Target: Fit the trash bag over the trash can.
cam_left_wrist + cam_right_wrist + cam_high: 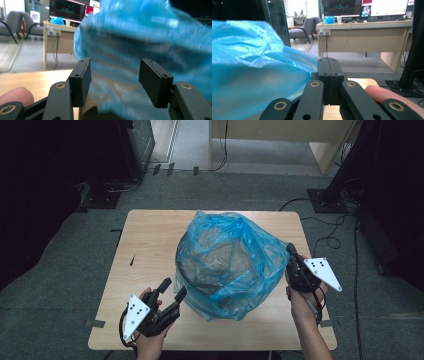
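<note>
Sitting mid-table (150,227): blue bag (227,260) draped over a dark mesh bin (200,280), its rim showing through the plastic. Left tongs (172,289) at the bag's near-left corner, jaws apart, plastic bulging just ahead of them in the left gripper view, pads (81,78) not pressing on it. Right tongs (290,249) at the bag's right edge, jaws pressed together; whether any film is pinched between them, cannot tell. Screens behind a desk (362,37) in the right gripper view, writing too small to read. No labels legible on bag or bin.
</note>
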`<state>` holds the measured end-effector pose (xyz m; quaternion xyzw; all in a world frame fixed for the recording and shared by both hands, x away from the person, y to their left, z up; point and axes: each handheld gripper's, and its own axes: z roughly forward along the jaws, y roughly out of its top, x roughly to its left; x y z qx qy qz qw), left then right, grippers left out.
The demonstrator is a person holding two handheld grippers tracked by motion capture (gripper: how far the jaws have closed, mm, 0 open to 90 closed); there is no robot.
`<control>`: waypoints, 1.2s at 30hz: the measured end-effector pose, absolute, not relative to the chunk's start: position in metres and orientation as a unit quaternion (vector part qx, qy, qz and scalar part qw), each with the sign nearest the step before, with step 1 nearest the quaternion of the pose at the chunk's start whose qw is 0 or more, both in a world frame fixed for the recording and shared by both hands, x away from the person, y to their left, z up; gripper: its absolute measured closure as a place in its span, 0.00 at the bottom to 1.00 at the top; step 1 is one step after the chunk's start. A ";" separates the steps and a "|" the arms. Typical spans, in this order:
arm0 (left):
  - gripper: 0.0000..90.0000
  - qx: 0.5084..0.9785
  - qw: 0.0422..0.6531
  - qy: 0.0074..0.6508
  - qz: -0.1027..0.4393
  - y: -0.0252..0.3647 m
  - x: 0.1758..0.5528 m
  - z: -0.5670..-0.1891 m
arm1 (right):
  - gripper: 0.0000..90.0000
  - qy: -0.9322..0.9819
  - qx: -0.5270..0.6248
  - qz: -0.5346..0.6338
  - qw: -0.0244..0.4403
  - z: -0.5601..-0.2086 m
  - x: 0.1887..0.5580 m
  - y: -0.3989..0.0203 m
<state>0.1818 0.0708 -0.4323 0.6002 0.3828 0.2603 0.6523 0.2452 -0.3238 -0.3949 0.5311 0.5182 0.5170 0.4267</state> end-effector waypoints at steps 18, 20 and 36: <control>0.73 0.605 0.655 0.388 0.234 0.066 0.187 -0.447 | 1.00 0.543 0.511 0.535 0.398 -0.412 0.232 -0.325; 0.83 0.604 0.655 0.387 0.237 0.067 0.187 -0.447 | 1.00 0.539 0.510 0.538 0.399 -0.411 0.232 -0.324; 0.41 0.506 0.640 0.511 0.270 0.079 0.217 -0.447 | 1.00 0.514 0.523 0.546 0.404 -0.413 0.233 -0.319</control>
